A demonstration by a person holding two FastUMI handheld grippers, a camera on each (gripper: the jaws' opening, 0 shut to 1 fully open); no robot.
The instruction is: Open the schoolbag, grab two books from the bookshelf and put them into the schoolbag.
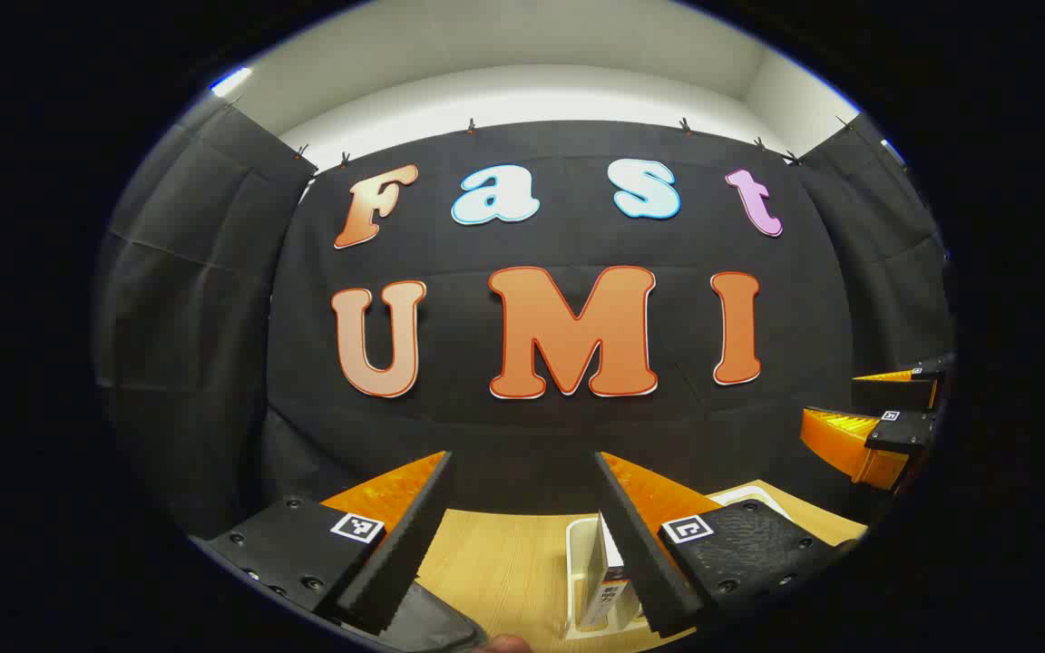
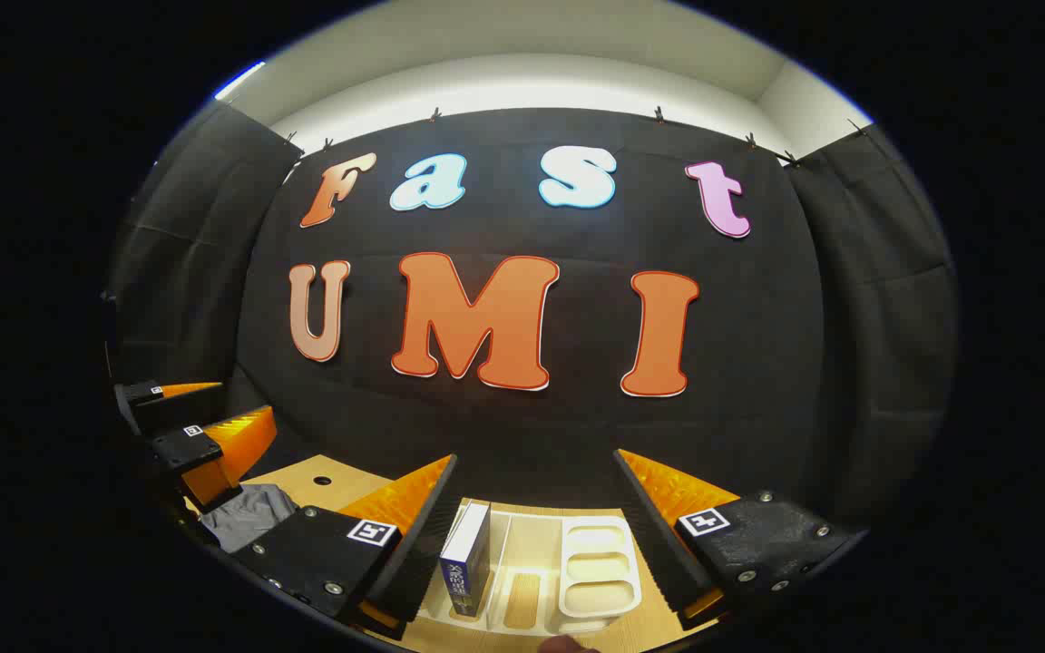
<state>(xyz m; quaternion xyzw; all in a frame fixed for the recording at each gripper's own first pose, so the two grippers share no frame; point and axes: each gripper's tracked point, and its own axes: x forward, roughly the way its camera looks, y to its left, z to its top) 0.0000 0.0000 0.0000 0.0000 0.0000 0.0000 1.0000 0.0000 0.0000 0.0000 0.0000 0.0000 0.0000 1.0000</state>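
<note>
A white desktop bookshelf (image 2: 600, 562) stands on the wooden table (image 2: 305, 485), low between my right gripper's fingers. One blue book (image 2: 468, 558) stands upright in its left slot. My right gripper (image 2: 536, 455) is open, raised above and short of the shelf. In the left gripper view the same bookshelf (image 1: 577, 553) and book (image 1: 615, 580) sit by the right finger. My left gripper (image 1: 522, 455) is open and holds nothing. The grey schoolbag (image 2: 250, 512) lies at the left on the table, under the left gripper (image 2: 246, 399). A dark edge of the schoolbag (image 1: 436, 626) shows at the bottom; whether it is open is hidden.
The black cloth wall (image 1: 559, 426) closes off the back just past the table. The right gripper (image 1: 835, 399) hovers at the far right of the left gripper view. A small round hole (image 2: 322, 480) marks the tabletop near the bag.
</note>
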